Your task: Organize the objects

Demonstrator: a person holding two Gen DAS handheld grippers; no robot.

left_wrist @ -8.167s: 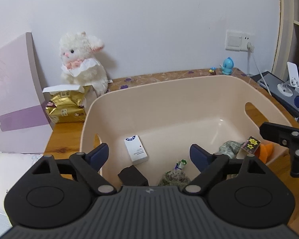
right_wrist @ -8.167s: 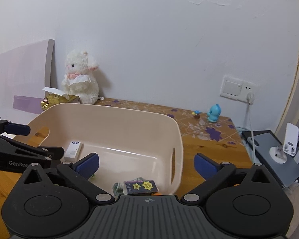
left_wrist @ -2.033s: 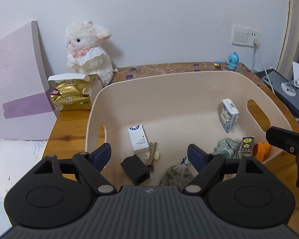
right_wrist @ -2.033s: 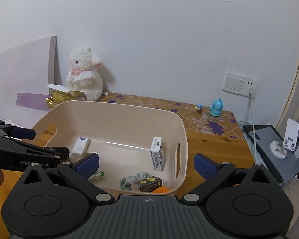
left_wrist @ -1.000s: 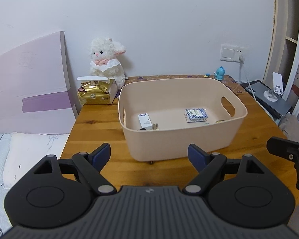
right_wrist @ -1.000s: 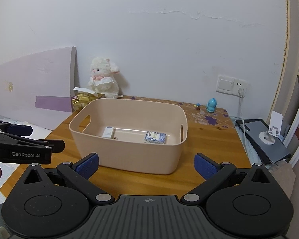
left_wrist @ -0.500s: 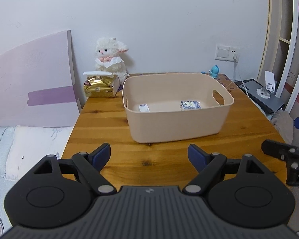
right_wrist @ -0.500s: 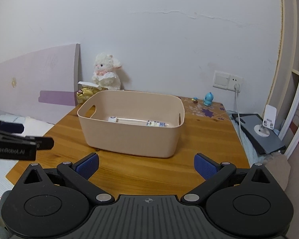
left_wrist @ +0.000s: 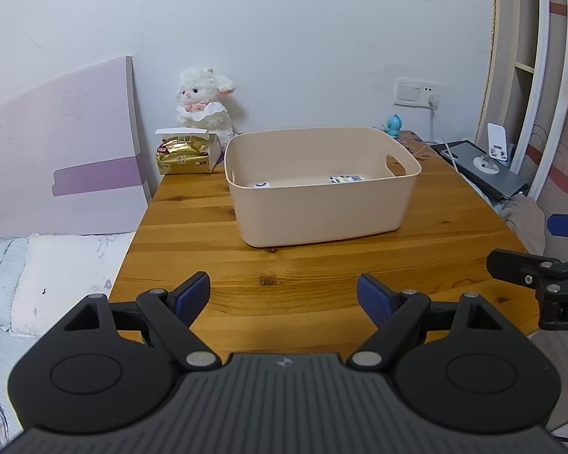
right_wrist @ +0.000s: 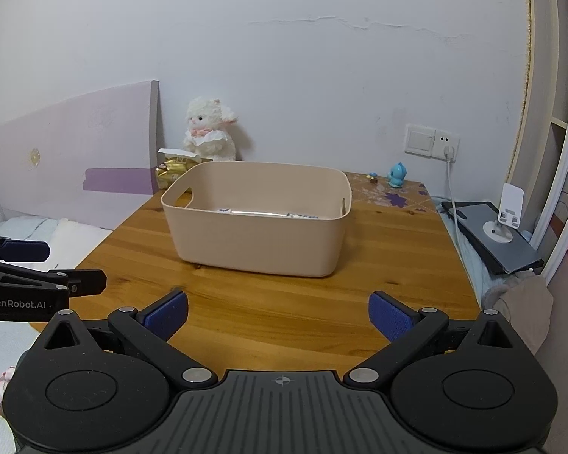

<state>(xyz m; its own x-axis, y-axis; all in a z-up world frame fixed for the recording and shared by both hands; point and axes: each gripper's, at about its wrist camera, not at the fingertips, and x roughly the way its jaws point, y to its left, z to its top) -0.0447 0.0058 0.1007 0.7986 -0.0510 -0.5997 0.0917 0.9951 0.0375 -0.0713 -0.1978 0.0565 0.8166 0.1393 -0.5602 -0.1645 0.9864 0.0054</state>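
Beige bin [left_wrist: 323, 204] near wall hides most of its contents in both views; only the tops of a white box [left_wrist: 260, 184] and a blue-patterned box [left_wrist: 345, 179] show over the rim. Print on both too small to read. Right of bin, right gripper [left_wrist: 539, 255] cut off by left-wrist frame edge.
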